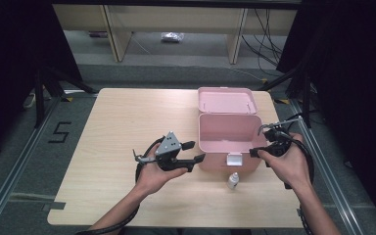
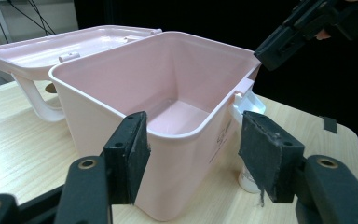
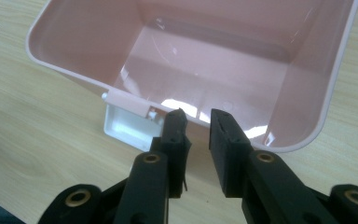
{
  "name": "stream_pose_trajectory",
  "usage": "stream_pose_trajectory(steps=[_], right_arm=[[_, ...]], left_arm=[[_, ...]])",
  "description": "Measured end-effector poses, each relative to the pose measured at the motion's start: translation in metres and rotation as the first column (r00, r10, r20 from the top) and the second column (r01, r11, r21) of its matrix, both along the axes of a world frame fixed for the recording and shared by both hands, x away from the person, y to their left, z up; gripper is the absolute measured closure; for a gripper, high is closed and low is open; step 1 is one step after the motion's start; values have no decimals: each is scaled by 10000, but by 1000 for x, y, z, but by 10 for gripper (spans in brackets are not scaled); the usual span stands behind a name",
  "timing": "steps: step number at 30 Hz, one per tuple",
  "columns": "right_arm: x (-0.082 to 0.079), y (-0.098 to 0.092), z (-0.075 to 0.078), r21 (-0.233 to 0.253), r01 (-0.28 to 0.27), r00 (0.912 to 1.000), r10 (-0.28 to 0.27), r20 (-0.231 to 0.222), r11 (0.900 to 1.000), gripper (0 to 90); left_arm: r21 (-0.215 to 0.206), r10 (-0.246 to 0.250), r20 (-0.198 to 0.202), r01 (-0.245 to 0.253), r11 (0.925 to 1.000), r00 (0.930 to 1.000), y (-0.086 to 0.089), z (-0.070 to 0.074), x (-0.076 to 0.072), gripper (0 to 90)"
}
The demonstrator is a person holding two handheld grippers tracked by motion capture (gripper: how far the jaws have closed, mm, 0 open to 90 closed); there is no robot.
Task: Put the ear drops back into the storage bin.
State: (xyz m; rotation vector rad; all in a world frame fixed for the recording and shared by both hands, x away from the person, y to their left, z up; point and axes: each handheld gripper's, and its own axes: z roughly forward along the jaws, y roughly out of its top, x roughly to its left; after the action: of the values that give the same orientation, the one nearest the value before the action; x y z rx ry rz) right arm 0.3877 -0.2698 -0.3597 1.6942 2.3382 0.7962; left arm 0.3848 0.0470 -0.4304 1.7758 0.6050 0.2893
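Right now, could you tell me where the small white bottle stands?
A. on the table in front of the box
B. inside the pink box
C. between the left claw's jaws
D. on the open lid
A: the small white bottle stands upright on the table, just in front of the pink box.

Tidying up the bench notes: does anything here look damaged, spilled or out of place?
Only small things. The pad on the left gripper is frayed at its lower edge. A small white bottle stands on the table, outside the open, empty pink box. Nothing is spilled.
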Motion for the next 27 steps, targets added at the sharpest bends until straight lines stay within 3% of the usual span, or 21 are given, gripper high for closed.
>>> stream_pose_trajectory(steps=[2, 6, 8, 9, 10, 11, 13, 14, 16, 18, 22, 25, 27], right_arm=[[1, -3, 1, -239, -266, 9995, 270, 183, 9994, 765], [0, -3, 1, -366, -304, 9995, 308, 97, 9989, 765], [-1, -1, 1, -361, -285, 9994, 278, -194, 9989, 765], [-3, 2, 1, -262, -26, 9993, 15, -385, 9997, 765], [-2, 1, 2, -510, -261, 9993, 246, -293, 9984, 763], [-3, 3, 1, -422, -230, 9986, 210, -480, 9988, 763], [-5, 5, 2, -497, -338, 9985, 316, -436, 9982, 761], [-8, 8, 4, -468, -210, 9972, 176, -729, 9987, 761], [-8, 8, 2, -572, -462, 9967, 422, -696, 9973, 757], [-11, 16, 1, -589, -199, 9926, 126, -1209, 9981, 749], [-13, 22, -5, -946, -515, 9844, 345, -1727, 9942, 726], [-14, 27, -8, -1117, -565, 9799, 336, -1968, 9921, 718], [-12, 31, -12, -1146, -930, 9767, 683, -2037, 9890, 710]], left_arm=[[27, 51, -6, -51, 10000, 10000, 0, -1, 1, 413], [-115, 24, 10, -24, 9999, 10000, 0, -2, 3, 412], [-75, 56, -51, -56, 10000, 10000, 0, -2, 1, 411], [40, 39, -21, -39, 10000, 10000, 0, -1, 1, 411], [16, 10, -8, -10, 10000, 10000, 0, -1, 0, 411], [-6, 6, -5, -6, 10000, 10000, 0, -1, 0, 411], [54, -61, 77, 60, 10000, 10000, 1, 0, -1, 410], [10, -18, 26, 18, 10000, 10000, 2, -1, -1, 410], [65, -56, 47, 56, 10000, 10000, 2, -1, -2, 410], [75, -70, 35, 70, 9999, 10000, 3, -1, -2, 410], [67, -116, 52, 115, 9999, 9999, 2, -2, -3, 410], [130, -97, 68, 96, 9999, 9999, 2, -1, -4, 409], [117, -56, 64, 55, 9999, 10000, 2, -1, -4, 409]])
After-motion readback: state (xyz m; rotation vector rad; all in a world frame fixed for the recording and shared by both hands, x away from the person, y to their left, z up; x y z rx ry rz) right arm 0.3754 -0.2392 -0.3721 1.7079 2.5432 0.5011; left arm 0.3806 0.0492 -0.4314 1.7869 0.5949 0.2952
